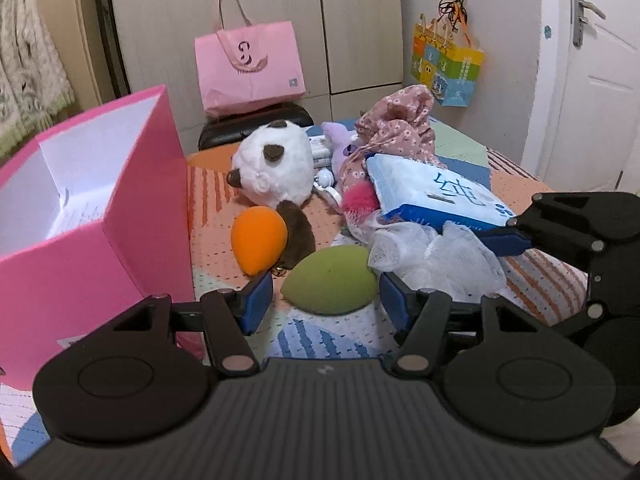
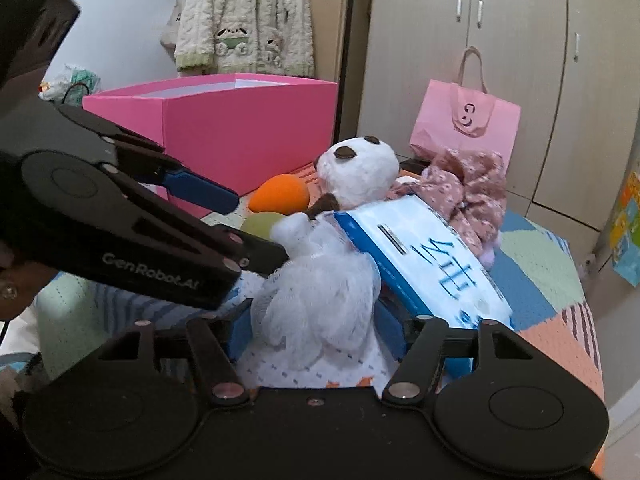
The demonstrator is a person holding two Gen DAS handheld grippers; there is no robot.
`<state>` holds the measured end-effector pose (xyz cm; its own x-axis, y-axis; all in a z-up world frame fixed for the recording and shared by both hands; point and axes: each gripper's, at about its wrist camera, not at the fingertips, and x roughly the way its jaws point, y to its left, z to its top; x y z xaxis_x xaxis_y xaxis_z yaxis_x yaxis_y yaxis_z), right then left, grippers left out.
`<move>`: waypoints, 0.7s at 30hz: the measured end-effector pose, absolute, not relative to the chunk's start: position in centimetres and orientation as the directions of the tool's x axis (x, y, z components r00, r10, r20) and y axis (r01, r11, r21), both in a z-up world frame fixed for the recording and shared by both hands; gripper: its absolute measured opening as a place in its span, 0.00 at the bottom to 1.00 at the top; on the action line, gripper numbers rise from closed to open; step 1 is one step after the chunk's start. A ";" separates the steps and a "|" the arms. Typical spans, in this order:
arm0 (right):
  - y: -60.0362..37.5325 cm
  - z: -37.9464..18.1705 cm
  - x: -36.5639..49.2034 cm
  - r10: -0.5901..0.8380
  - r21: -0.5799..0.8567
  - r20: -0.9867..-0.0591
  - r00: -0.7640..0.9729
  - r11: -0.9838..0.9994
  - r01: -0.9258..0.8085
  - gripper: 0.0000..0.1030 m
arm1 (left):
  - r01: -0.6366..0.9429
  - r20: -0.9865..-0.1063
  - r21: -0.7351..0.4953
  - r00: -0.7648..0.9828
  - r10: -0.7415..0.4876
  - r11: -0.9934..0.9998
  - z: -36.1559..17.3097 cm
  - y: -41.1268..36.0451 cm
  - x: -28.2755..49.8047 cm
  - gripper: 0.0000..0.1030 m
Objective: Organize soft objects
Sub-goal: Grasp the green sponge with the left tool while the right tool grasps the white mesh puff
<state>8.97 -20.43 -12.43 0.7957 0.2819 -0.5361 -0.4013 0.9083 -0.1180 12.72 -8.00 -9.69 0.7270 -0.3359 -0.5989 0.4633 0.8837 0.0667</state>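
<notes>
Left wrist view: the left gripper (image 1: 326,300) is seen with its blue pads set apart around the green egg-shaped sponge (image 1: 330,280); a gap shows at each side, so no clamping is seen. The sponge lies on the patterned quilted cover (image 1: 224,216), its long axis running across the frame, the narrower tip toward the left. Just behind it an orange egg-shaped sponge (image 1: 259,240) is propped against the white-and-brown plush panda (image 1: 276,168), narrow end down. To the left stands the open pink cardboard box (image 1: 132,208), its near wall cut off by the frame.

In the right wrist view the right gripper (image 2: 316,330) straddles the white mesh bath puff (image 2: 316,292) — whether the pads press on it cannot be told, the netting hiding both. The puff is partly overlapped by a blue-and-white tissue pack (image 2: 424,256), itself blurred.
</notes>
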 end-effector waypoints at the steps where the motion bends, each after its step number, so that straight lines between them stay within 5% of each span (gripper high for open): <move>1: -20.4 -12.5 9.1 0.279 -0.126 -0.532 0.799 0.907 -0.401 0.71 | 0.463 -0.602 0.066 0.725 -0.335 0.884 -9.8 -8.0 12.9 0.57; 7: -20.5 -12.7 9.9 0.280 -0.112 -0.513 0.811 0.915 -0.387 0.65 | 0.467 -0.608 0.048 0.715 -0.345 0.883 -10.4 -8.2 13.9 0.57; 12: -21.1 -12.8 9.6 0.283 -0.068 -0.503 0.817 0.929 -0.363 0.40 | 0.449 -0.597 0.030 0.725 -0.345 0.893 -10.6 -8.0 14.2 0.54; 21: -20.5 -12.7 8.7 0.287 -0.053 -0.500 0.817 0.931 -0.360 0.34 | 0.427 -0.592 -0.035 0.719 -0.363 0.904 -9.9 -6.9 13.5 0.47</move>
